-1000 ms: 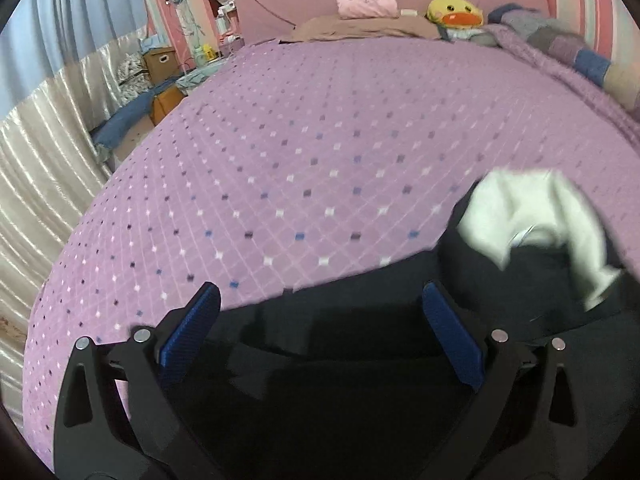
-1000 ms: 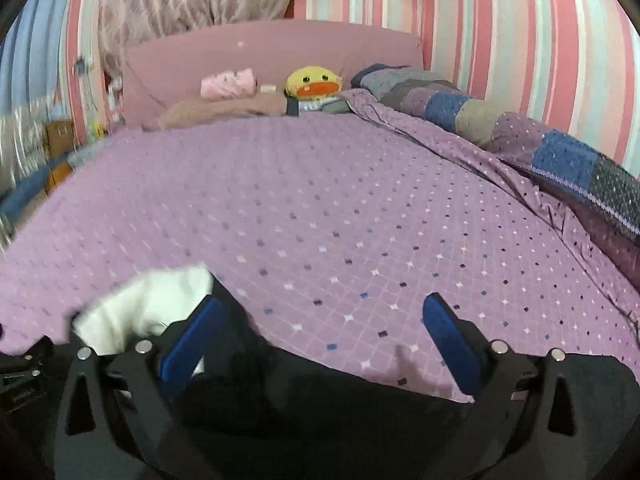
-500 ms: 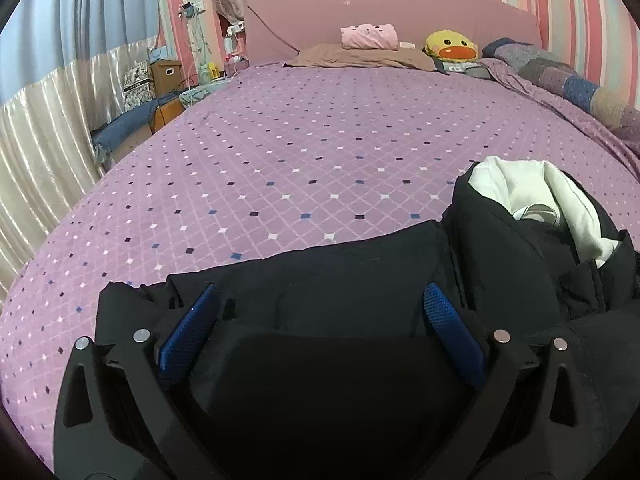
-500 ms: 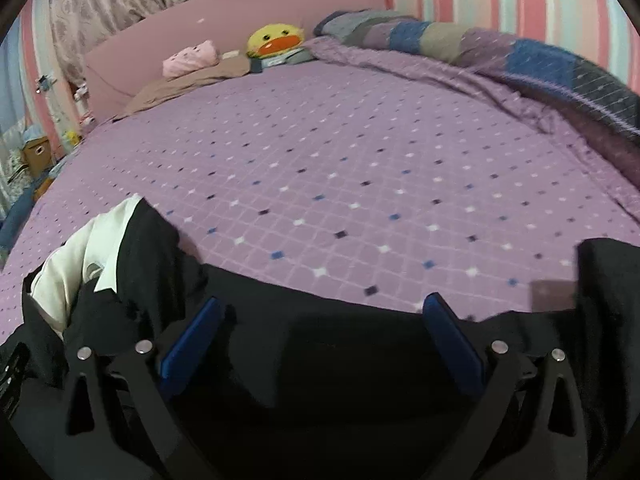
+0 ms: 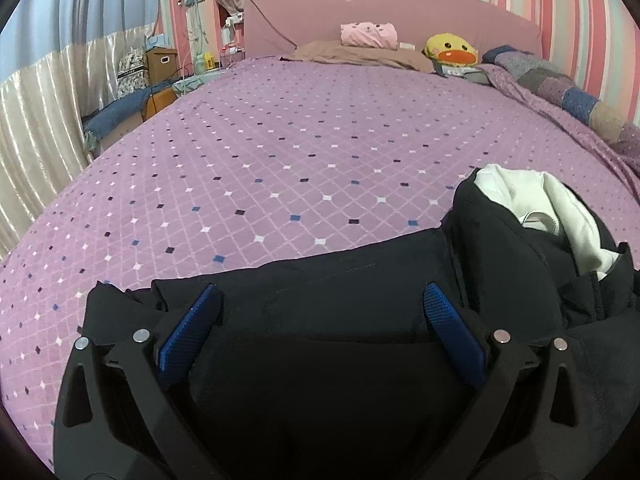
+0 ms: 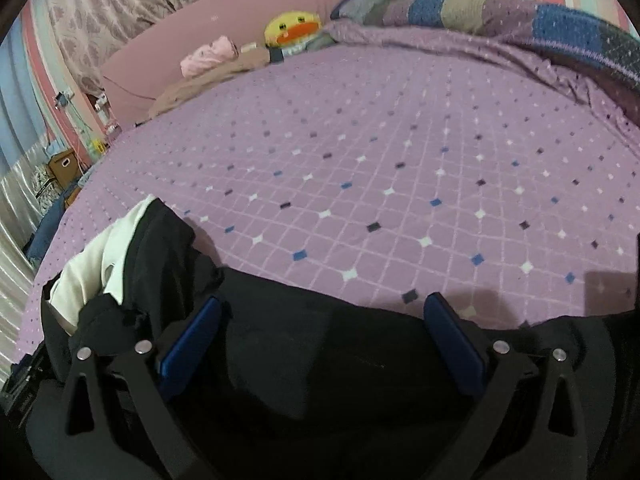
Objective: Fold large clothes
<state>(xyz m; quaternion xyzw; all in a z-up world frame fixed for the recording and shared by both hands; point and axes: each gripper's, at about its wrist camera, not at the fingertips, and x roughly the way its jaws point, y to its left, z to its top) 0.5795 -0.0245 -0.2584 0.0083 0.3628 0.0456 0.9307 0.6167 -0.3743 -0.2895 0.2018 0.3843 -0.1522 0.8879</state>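
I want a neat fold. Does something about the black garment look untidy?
Yes. The black garment is bunched at its hood end, where the white lining is turned out and exposed, instead of lying flat on the bed.

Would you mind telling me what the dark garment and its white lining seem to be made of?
The dark garment looks like matte, soft woven or knit cloth: it creases and gives no shine. Its white lining seems thicker and fleecy, bunching in rounded folds, though the weave is unclear.

We hold our left gripper [image 5: 320, 320] and right gripper [image 6: 322, 328] low and level, blue-padded fingers [image 5: 188, 332] spread wide apart on each.
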